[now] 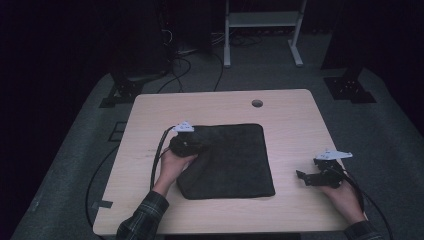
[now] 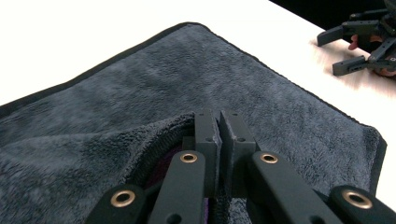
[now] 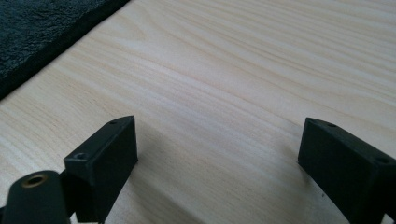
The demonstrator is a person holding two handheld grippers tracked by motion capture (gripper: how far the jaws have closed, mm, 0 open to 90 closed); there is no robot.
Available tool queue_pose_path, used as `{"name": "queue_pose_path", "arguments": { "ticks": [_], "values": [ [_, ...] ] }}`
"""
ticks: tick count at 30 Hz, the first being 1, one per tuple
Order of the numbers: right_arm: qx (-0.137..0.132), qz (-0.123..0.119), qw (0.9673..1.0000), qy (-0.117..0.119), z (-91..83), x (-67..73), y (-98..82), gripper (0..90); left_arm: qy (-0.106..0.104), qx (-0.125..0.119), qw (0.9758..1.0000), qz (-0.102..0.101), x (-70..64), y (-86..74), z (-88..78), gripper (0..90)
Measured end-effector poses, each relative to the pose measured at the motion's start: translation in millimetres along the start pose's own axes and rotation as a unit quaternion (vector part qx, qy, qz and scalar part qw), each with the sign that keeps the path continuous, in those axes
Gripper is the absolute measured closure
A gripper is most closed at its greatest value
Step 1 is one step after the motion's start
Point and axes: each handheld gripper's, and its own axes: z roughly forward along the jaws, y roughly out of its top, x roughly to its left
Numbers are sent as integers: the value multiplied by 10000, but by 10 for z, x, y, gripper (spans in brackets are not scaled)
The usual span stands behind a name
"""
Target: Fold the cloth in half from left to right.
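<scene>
Pinching a fold of the dark towel (image 1: pixel 230 160) mid-surface, the left gripper (image 2: pixel 218 128) has its jaws clenched on it; the right gripper (image 1: pixel 307 177) rests apart, jaws released.

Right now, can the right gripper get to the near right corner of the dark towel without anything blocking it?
Probably yes. The right gripper rests on the table with its jaws open, and bare wood lies between it and the towel. The left gripper, shut on a fold of towel, is on the far side.

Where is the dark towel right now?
In the high view the towel lies mid-table, its left edge pinched by the left gripper, left of the right gripper.
</scene>
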Motion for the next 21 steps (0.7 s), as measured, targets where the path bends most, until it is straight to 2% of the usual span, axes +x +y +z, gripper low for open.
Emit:
{"name": "queue_pose_path", "arguments": {
  "ticks": [11,21],
  "values": [
    [-2,1,10000,1,0,0,0,108,-240,29,9996,123,-90,143,275,861],
    [-2,-1,10000,1,0,0,0,108,-444,-12,9990,106,-148,265,538,861]
  ]
}}
